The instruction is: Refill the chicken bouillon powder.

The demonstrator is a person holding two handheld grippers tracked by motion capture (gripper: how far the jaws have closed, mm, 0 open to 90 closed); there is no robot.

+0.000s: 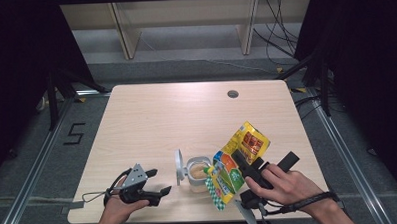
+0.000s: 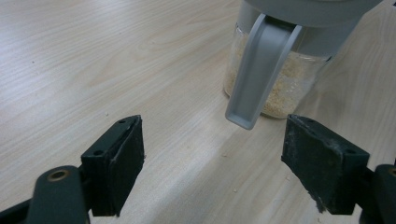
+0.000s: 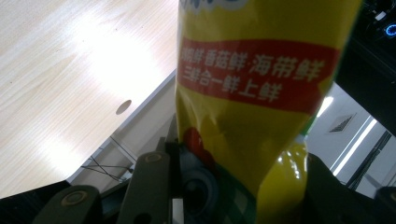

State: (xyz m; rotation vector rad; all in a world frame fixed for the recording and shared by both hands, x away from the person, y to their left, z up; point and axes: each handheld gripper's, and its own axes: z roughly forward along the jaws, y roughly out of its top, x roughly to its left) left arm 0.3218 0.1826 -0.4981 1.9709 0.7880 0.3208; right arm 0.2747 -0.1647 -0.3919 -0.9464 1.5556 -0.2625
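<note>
Jar (image 1: 197, 175) lid (image 1: 179, 166) open, pouch (image 1: 236, 160) tilted over it, crumbs (image 2: 224, 155) beside

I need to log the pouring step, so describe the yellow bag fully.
The yellow bag is a glossy foil-like pouch, crinkled, with a red band of white Chinese characters, colourful printed panels and a green-and-white checked edge. The right gripper is shut on it and holds it tilted, one end angled down over the open jar of pale granules, the other end raised toward the table's far right. Whether anything is pouring out cannot be told.
</note>
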